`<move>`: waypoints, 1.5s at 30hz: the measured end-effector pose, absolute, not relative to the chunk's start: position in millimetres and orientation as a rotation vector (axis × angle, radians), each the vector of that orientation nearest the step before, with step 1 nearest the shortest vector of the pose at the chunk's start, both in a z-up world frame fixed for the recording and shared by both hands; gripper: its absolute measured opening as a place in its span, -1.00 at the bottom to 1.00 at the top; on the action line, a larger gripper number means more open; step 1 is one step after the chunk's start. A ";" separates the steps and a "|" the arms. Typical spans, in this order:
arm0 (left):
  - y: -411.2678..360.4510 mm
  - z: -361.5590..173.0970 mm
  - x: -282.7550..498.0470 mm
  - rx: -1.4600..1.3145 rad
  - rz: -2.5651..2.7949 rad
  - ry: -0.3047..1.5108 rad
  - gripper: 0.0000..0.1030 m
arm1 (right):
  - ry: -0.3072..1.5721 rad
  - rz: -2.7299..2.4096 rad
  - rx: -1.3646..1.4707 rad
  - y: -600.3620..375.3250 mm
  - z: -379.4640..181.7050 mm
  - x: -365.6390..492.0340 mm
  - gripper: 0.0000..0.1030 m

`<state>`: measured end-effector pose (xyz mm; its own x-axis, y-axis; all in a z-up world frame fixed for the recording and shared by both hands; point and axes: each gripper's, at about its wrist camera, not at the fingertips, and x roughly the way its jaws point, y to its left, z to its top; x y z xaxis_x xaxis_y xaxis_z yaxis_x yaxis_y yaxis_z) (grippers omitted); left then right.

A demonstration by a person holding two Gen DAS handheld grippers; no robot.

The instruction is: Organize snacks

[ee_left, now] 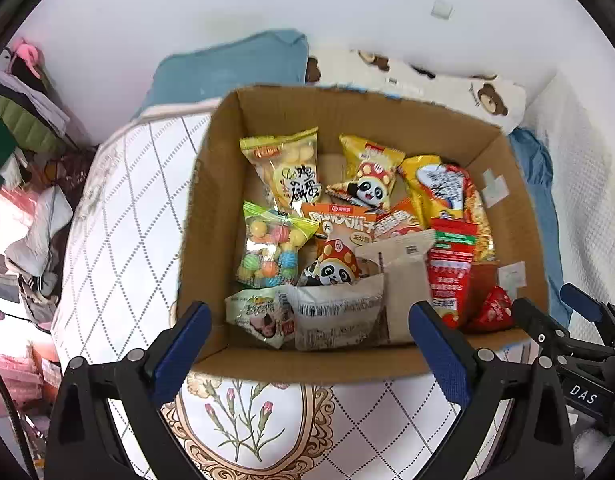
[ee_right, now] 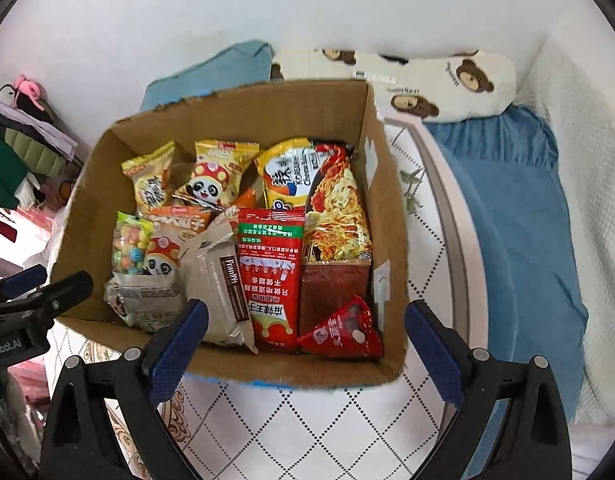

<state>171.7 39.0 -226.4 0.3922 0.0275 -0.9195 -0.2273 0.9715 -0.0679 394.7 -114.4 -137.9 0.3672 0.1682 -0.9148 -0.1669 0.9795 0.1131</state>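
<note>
Where the snack packets overlap inside the cardboard box (ee_left: 211,208), much of each one is covered: the orange seed packet (ee_left: 343,226) shows only its top edge behind a panda pack (ee_left: 333,268), and the box floor is almost wholly hidden. Print on the pale wrappers near the front wall is too small to read in the left wrist view. The box sits on a quilted white mattress (ee_left: 119,216) with a flower motif, its flaps open, and it holds all the snacks in sight: a biscuit bag (ee_left: 285,168), a bag of coloured candy balls (ee_left: 269,246), a yellow panda pack (ee_left: 369,178), an instant noodle packet (ee_right: 335,204), a tall red sachet (ee_right: 273,276) and a small red triangular pack (ee_right: 345,334).

The left gripper (ee_left: 309,344) hangs over the box's near wall with its blue-padded jaws spread wide and nothing between them; the pale wrappers lie just beyond its tips. The right gripper (ee_right: 307,344) is likewise spread wide and empty, above the near wall by the red sachet and triangular pack.

Only the right wrist view shows the brown-striped beige biscuit pack (ee_right: 219,288) face on, and the dark red pouch (ee_right: 333,288) under the noodles; from the left both are largely masked. Each camera catches the other gripper at its frame edge. A blue blanket (ee_right: 519,216) and a bear-print pillow (ee_right: 439,80) lie beyond the box.
</note>
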 end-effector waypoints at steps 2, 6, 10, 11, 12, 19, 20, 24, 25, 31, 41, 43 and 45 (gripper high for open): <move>36.3 -215.3 158.6 -0.198 0.162 1.123 0.96 | 1.146 0.214 0.008 -117.8 -127.6 382.8 0.95; 30.8 -193.3 130.3 -0.193 0.172 1.052 0.96 | 1.068 0.218 0.017 -125.4 -98.6 352.2 0.96; 22.6 -170.4 98.7 -0.193 0.168 0.989 0.96 | 0.990 0.219 0.013 -129.9 -67.7 318.4 0.99; 20.6 -165.7 91.7 -0.187 0.170 0.974 0.96 | 0.969 0.217 0.011 -131.8 -60.0 309.9 0.99; 18.4 -160.4 84.1 -0.181 0.171 0.958 0.96 | 0.947 0.213 0.011 -133.4 -51.8 300.2 0.99; 6.0 -128.0 34.2 -0.150 0.185 0.865 0.96 | 0.841 0.208 0.002 -141.9 -6.9 242.4 1.00; 6.0 -125.6 29.0 -0.151 0.185 0.861 0.96 | 0.833 0.208 0.001 -142.1 -2.5 236.0 1.00; 5.0 -116.5 9.9 -0.142 0.187 0.844 0.96 | 0.790 0.207 -0.018 -141.3 16.1 208.7 1.00; 4.7 -114.4 5.5 -0.139 0.191 0.840 0.96 | 0.782 0.211 -0.020 -141.0 19.7 203.6 1.00; 2.0 -101.7 -17.8 -0.138 0.195 0.801 0.96 | 0.740 0.230 -0.031 -137.4 38.6 178.0 1.00; -3.5 -99.8 -30.4 -0.130 0.198 0.777 0.96 | 0.739 0.238 -0.010 -141.1 41.7 172.7 1.00; -2.5 -101.8 -27.0 -0.131 0.196 0.773 0.99 | 0.734 0.228 -0.007 -142.6 38.6 175.0 1.00; -1.8 -104.4 -22.4 -0.130 0.199 0.774 0.99 | 0.727 0.217 -0.007 -144.7 34.4 179.1 1.00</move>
